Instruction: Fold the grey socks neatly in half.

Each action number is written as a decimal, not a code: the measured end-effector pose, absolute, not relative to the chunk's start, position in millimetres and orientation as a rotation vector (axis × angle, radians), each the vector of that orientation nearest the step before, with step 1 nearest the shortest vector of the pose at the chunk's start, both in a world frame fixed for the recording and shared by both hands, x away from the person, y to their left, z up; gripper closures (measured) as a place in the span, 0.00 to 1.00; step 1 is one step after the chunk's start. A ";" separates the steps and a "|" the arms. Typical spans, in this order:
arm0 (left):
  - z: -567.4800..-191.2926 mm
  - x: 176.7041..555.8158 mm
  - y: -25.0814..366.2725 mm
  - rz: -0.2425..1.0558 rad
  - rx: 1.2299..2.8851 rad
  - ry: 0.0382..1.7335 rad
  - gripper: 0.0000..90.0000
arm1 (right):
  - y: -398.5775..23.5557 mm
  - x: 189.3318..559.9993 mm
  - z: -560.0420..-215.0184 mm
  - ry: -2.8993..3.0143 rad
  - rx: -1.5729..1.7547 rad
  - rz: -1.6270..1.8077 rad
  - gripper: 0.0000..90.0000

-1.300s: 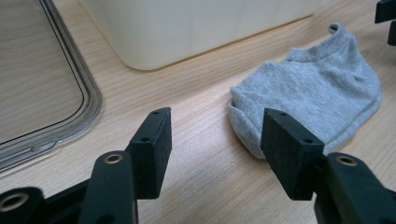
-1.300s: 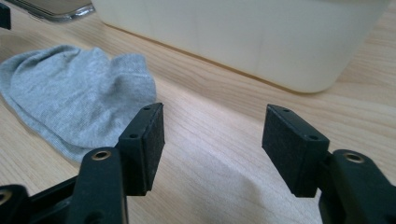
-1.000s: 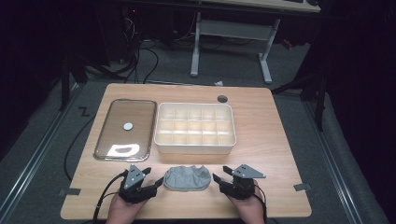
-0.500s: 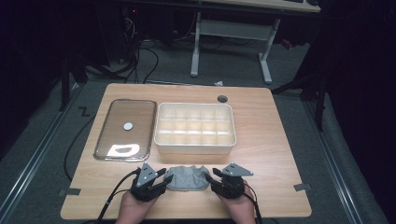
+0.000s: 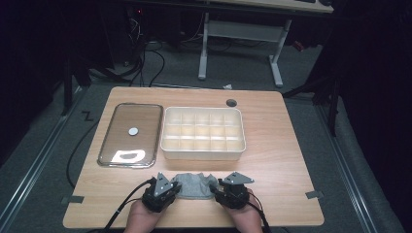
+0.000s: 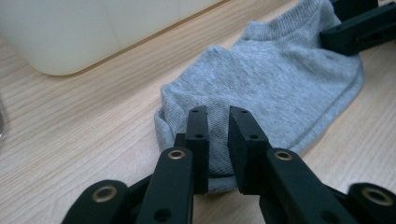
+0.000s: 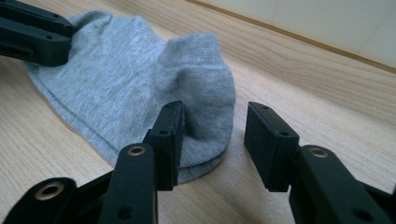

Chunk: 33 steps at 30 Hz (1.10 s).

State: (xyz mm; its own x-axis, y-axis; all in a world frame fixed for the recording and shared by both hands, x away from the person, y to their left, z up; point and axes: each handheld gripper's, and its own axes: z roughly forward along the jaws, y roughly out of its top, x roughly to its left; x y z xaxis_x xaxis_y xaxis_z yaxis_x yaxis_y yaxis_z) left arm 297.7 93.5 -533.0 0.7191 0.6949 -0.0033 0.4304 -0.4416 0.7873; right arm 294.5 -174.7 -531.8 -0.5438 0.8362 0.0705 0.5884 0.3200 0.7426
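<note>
A grey sock (image 5: pixel 194 186) lies near the table's front edge, between my two grippers. My left gripper (image 5: pixel 176 187) is at its left end. In the left gripper view the jaws (image 6: pixel 218 116) have just been closing and now pinch a fold of the sock (image 6: pixel 271 84). My right gripper (image 5: pixel 216 187) is at the sock's right end. In the right gripper view its jaws (image 7: pixel 215 121) have narrowed a little but stand apart, with the sock's rounded end (image 7: pixel 135 79) between them. One pad touches the fabric and the other is clear of it.
A white box with several compartments (image 5: pixel 201 154) stands just behind the sock. To its left lies a shallow metal-rimmed glass tray or lid (image 5: pixel 130 133). A round cable hole (image 5: pixel 231 103) is at the back of the wooden table (image 5: pixel 282 160).
Both grippers have moved inward onto the sock's two ends. The left jaws have closed on the fabric, and the sock has bunched up slightly between the grippers.
</note>
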 end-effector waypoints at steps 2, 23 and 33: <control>-533.3 294.2 98.1 0.404 2.106 0.839 0.88 | -174.7 293.8 -531.9 2.269 1.270 1.063 0.68; -528.9 284.6 93.7 0.426 2.160 0.823 0.85 | -176.7 290.8 -522.5 2.305 1.255 1.157 0.95; -502.0 306.3 54.6 0.342 2.063 0.791 0.88 | -178.3 291.6 -526.1 2.339 1.261 1.160 0.95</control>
State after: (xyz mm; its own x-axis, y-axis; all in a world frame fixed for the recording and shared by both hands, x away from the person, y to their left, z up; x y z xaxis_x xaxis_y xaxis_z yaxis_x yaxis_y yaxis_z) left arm 306.3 54.6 -502.0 0.7594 0.6487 -0.0501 0.4075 -0.4143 0.8138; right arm 291.6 -178.3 -526.1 -0.5980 0.7873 0.1499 0.5958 0.3117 0.7402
